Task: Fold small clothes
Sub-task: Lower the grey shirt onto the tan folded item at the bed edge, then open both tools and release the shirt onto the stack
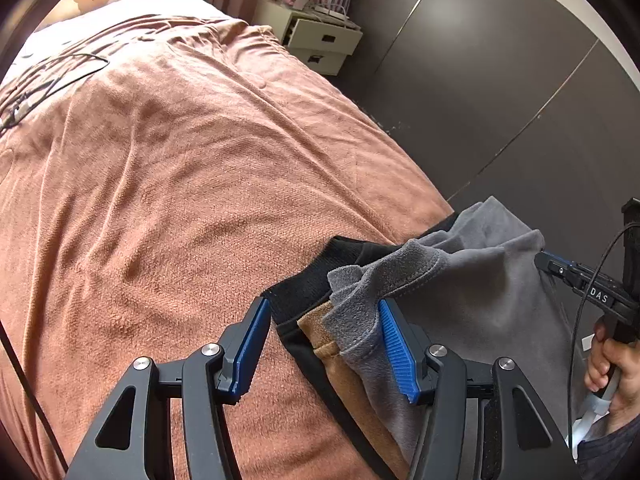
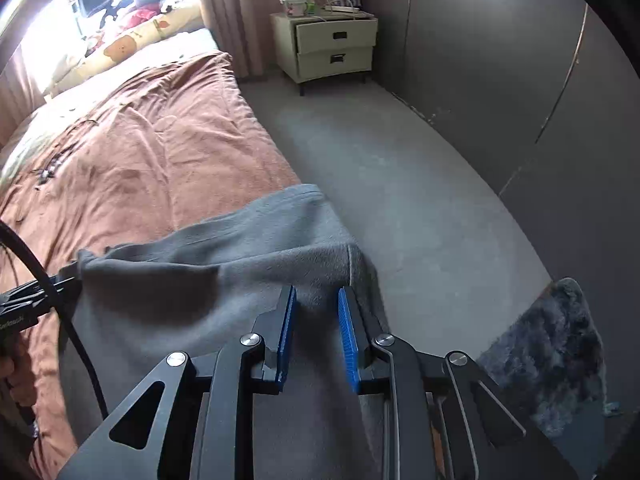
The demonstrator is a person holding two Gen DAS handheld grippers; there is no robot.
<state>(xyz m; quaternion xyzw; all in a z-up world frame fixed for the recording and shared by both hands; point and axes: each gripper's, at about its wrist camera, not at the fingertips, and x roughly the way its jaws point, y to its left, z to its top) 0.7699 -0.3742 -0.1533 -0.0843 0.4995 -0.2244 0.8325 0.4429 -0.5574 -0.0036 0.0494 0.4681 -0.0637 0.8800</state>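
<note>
Left wrist view shows the left gripper (image 1: 320,344), fingers apart, over the grey garment (image 1: 472,300) at lower right, on the bed (image 1: 180,180) edge. Right gripper (image 2: 316,336) fingers sit apart too, so the fold seems unstarted; next needs closing on a hem

- We see a rust-brown blanket (image 1: 160,168) covering the bed, filling the frame's left.
- A cream two-drawer nightstand (image 2: 334,46) stands at upper centre.
- Dark wardrobe panels (image 2: 500,80) fill the right.
- A shaggy, perhaps blue-grey, rug (image 2: 552,344) lies lower right.
</note>
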